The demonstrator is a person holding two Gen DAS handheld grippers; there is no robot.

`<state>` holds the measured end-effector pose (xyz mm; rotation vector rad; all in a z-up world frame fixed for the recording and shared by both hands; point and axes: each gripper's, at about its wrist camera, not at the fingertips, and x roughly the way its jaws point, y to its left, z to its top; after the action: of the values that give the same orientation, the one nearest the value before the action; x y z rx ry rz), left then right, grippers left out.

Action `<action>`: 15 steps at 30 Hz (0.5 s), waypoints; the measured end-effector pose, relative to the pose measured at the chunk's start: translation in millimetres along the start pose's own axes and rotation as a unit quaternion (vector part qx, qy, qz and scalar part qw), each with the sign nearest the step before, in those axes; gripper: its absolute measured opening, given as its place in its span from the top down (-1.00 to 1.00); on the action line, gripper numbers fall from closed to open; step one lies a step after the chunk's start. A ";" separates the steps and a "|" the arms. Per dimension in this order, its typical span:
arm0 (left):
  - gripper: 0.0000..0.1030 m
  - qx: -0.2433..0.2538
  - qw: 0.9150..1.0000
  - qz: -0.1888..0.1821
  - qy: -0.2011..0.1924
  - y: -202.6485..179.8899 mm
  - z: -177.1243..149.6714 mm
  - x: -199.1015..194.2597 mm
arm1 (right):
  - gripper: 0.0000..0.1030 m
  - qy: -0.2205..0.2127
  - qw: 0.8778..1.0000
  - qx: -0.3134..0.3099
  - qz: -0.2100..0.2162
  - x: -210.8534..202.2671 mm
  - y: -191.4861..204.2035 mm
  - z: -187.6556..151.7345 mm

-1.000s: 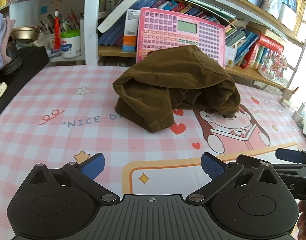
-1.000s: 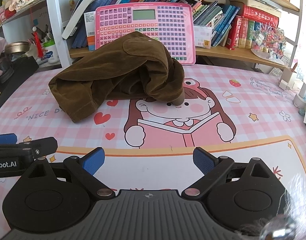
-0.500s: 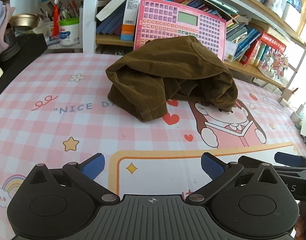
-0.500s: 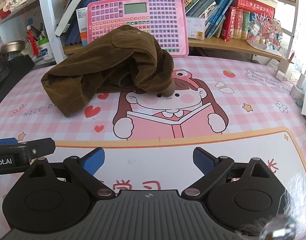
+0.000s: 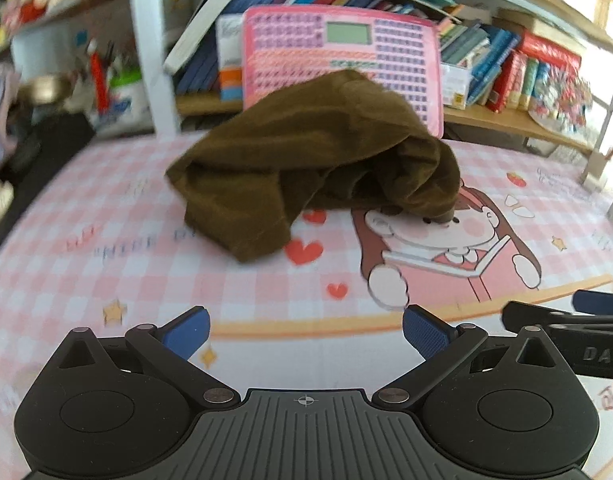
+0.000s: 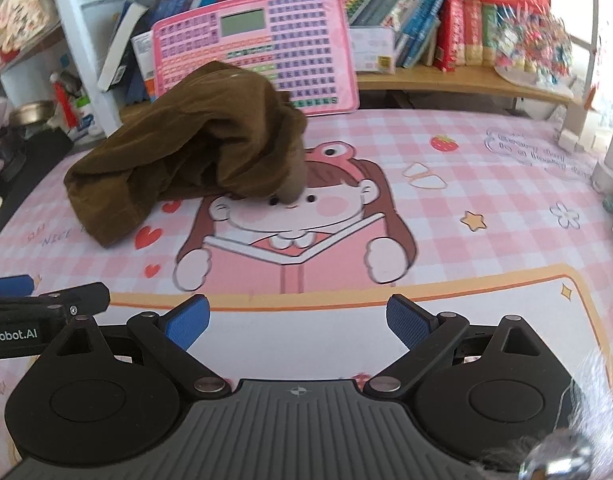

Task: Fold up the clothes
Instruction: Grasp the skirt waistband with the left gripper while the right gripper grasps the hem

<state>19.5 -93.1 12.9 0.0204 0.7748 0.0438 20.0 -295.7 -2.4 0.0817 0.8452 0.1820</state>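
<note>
Approach step, nothing folded: brown garment [image 5: 318, 168] heaped on the pink cartoon mat [image 6: 486, 184] just in front of the pink keyboard toy [image 5: 346, 56], left gripper [image 5: 305, 330] and right gripper [image 6: 297, 319] both wide open, empty, well short of it; next, reach an edge and spread flat.

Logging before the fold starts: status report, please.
Left gripper open, empty. Right gripper open, empty. Crumpled brown corduroy garment heaped ahead on the pink checked mat, untouched. Nothing in between.
</note>
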 end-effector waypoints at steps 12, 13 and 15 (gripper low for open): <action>-0.97 0.166 0.982 0.081 -0.039 -33.6 51.8 52.3 | -0.86 0.048 0.980 0.157 0.109 17.6 -54.2 32.2; -0.97 0.182 0.979 0.084 -0.042 -36.0 53.8 56.5 | -0.86 0.052 0.976 0.173 0.119 20.1 -56.9 34.3; -0.89 0.226 0.968 0.104 -0.044 -43.7 55.6 68.2 | -0.86 0.059 0.965 0.212 0.140 24.1 -62.4 37.5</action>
<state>108.5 -133.7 3.4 0.5337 0.6779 0.0644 71.7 -352.2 -4.3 0.5991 0.9793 0.2699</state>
